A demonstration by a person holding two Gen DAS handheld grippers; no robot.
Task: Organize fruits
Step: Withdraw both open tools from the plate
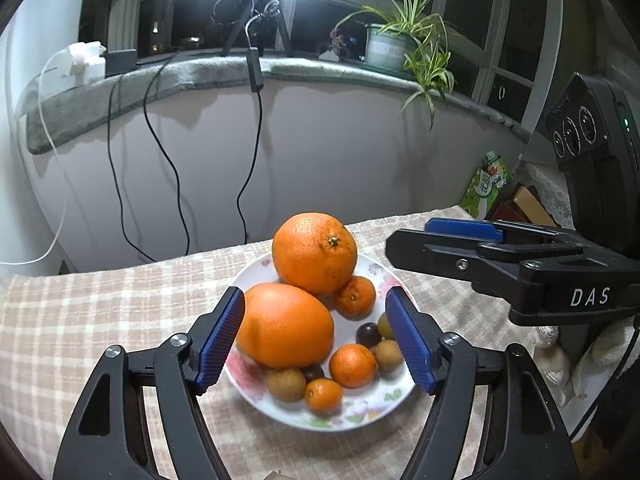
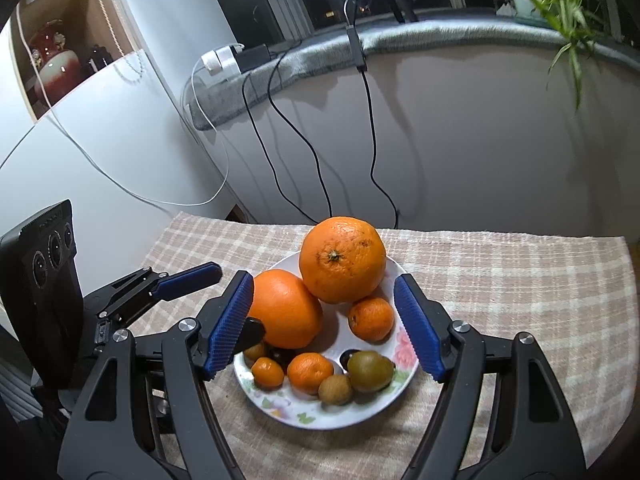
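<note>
A white flowered plate [image 1: 372, 410] [image 2: 316, 418] on the checked tablecloth holds two large oranges [image 1: 314, 254] [image 2: 342, 260], three small mandarins [image 1: 354, 365] [image 2: 371, 317], brownish-green round fruits [image 1: 286, 385] [image 2: 370, 371] and dark grapes [image 1: 368, 334]. My left gripper [image 1: 316, 340] is open and empty, its fingers spread just above the near large orange [image 1: 286, 324] [image 2: 286, 312]. My right gripper [image 2: 324, 326] is open and empty above the plate. In the left wrist view the right gripper [image 1: 460, 236] comes in from the right, its fingers edge-on.
The checked tablecloth [image 1: 80, 320] [image 2: 500, 280] covers a small table against a white curved wall with hanging black cables [image 1: 160, 152]. A potted spider plant [image 1: 404, 40] stands on the sill. A green box [image 1: 486, 184] and books lie at the table's far right.
</note>
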